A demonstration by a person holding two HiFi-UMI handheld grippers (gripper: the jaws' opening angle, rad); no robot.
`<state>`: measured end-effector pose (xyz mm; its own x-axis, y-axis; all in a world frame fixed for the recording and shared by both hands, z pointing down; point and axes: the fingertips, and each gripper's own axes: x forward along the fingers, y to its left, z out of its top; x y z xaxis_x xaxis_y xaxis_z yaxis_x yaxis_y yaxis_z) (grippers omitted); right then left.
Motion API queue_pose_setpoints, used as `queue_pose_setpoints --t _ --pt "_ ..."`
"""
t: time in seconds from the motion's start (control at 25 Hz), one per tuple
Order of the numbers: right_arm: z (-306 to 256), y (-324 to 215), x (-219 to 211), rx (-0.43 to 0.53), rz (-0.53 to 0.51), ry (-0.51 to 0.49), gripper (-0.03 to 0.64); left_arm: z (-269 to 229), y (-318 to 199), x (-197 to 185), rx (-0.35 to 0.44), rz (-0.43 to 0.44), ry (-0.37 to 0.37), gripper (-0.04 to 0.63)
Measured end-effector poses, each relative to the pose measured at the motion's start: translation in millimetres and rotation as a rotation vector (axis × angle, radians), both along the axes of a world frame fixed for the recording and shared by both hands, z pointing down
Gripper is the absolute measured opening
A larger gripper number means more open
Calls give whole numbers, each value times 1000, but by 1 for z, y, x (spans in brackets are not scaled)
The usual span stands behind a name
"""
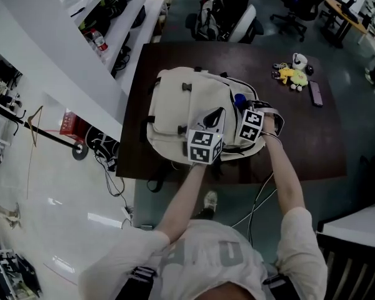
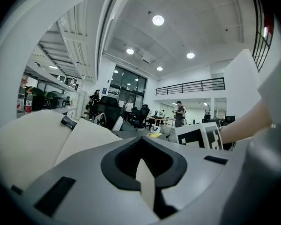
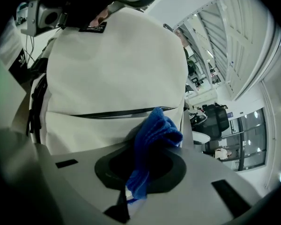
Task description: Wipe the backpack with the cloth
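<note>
A cream backpack [image 1: 181,102] lies on the dark brown table [image 1: 300,136]. My right gripper [image 1: 245,109] is at its right side, shut on a blue cloth [image 1: 239,99]. In the right gripper view the blue cloth [image 3: 154,130] bunches out of the jaws and presses against the backpack [image 3: 112,69] just below a black zip line. My left gripper [image 1: 216,115] rests on the backpack's near edge. In the left gripper view its jaws are closed on a thin cream strip of backpack fabric [image 2: 146,182], with the backpack [image 2: 33,139] bulging at the left.
Small yellow and white toys [image 1: 292,74] and a dark flat device [image 1: 315,94] lie at the table's far right. Office chairs [image 1: 237,20] stand beyond the far edge. White shelving [image 1: 106,36] runs along the left. Cables [image 1: 112,167] trail on the floor by the table's near left corner.
</note>
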<state>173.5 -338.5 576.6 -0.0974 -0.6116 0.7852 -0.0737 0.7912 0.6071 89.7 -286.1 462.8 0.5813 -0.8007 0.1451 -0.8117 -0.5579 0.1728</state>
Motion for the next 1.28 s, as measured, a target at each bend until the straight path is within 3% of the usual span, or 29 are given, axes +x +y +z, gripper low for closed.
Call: queue_pose_setpoints --t 0.6,0.88,1.08,1.28 --pt "34 155 -23 -40 -28 47 41 10 121 -17 -28 13 19 3" --pt "49 207 -39 -69 -30 3 41 20 164 -15 -32 42 5 3" --pt "26 202 -35 -16 -29 -76 41 26 166 -5 -37 50 3 3" --pt "-27 141 -5 100 -49 -68 41 14 132 19 -24 31 26 3"
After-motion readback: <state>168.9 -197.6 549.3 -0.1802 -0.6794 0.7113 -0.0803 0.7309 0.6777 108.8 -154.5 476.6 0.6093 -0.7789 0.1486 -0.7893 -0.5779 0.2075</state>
